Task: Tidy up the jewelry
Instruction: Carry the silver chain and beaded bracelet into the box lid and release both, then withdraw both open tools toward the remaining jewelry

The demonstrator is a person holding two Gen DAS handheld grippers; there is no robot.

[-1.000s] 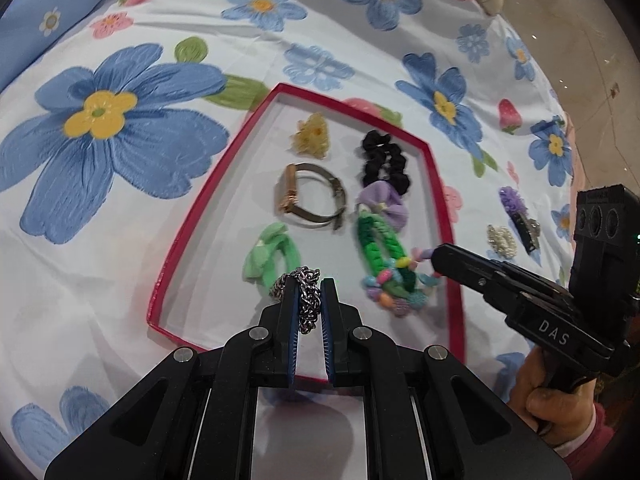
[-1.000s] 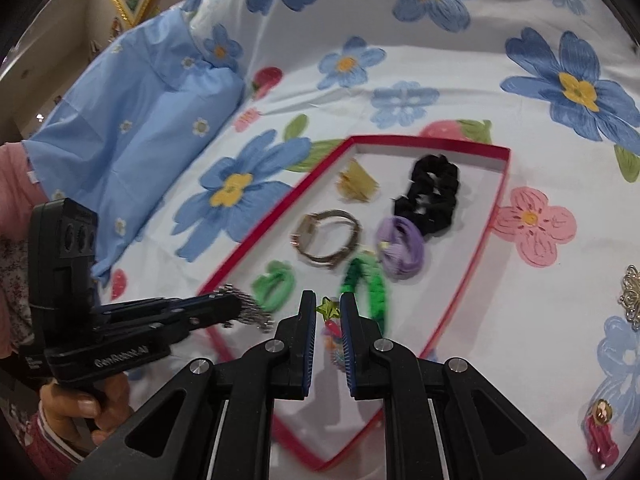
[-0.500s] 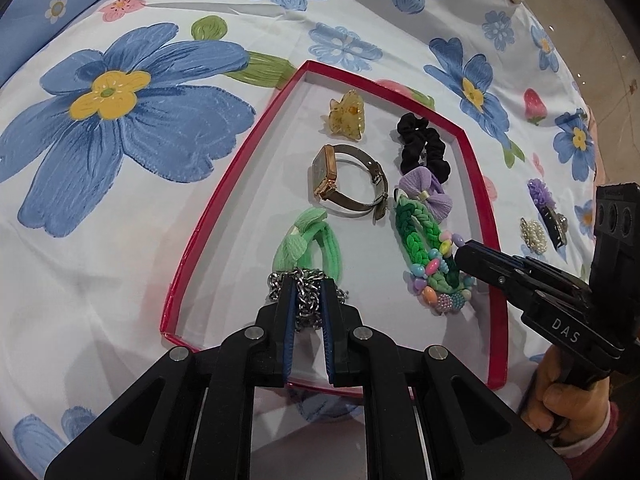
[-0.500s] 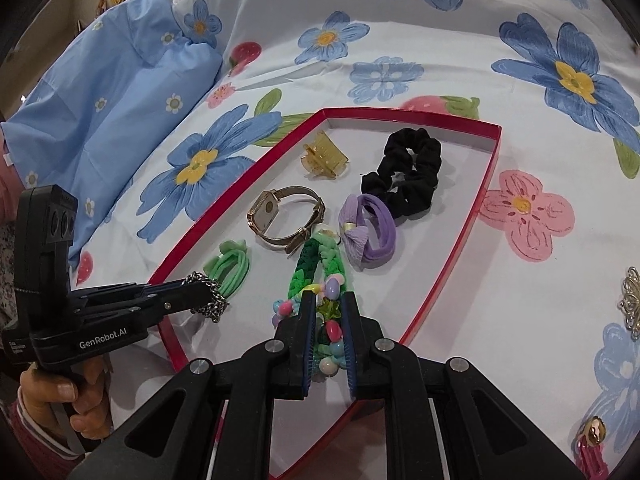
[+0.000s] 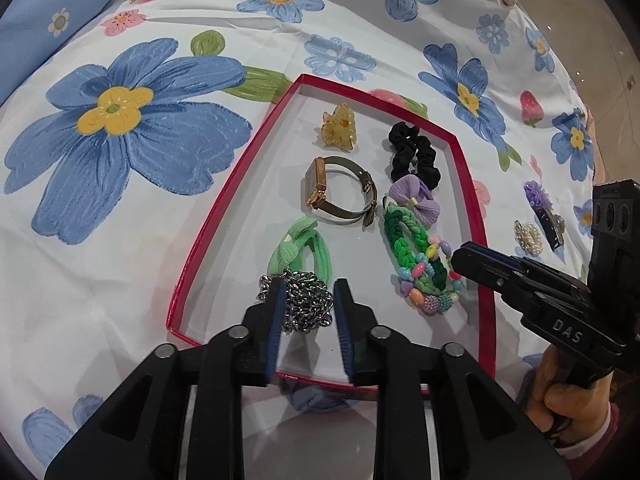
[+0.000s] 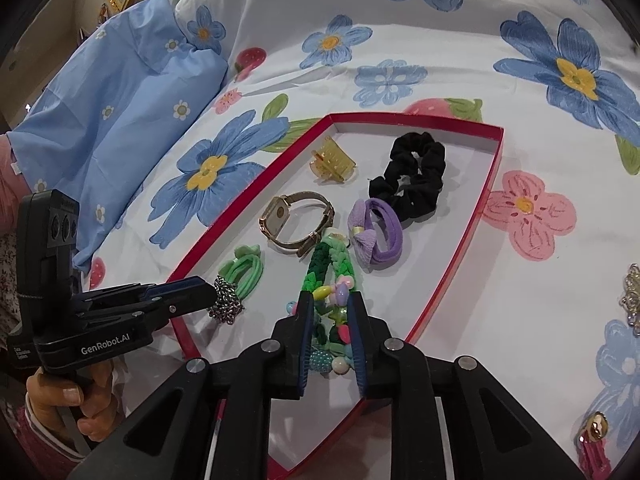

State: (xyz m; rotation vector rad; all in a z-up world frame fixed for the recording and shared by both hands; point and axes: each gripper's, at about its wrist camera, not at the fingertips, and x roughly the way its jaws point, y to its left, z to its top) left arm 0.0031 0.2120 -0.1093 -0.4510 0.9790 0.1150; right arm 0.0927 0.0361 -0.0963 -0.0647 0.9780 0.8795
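Note:
A red-rimmed white tray lies on a flowered bedsheet. In it are an amber claw clip, a black scrunchie, a gold watch, a purple bow tie, a light green hair tie, a green braided beaded bracelet and a silver chain. My left gripper is open, its fingers either side of the chain lying in the tray. My right gripper is open around the beaded bracelet, which lies in the tray.
On the sheet right of the tray lie a purple flower clip and a pearl piece. In the right wrist view a silver piece and a pink tassel charm lie at the right. A blue pillow is at the left.
Both grippers came down into the tray and opened. The chain and the beaded bracelet, held before, now lie loose on the tray floor between the fingers.

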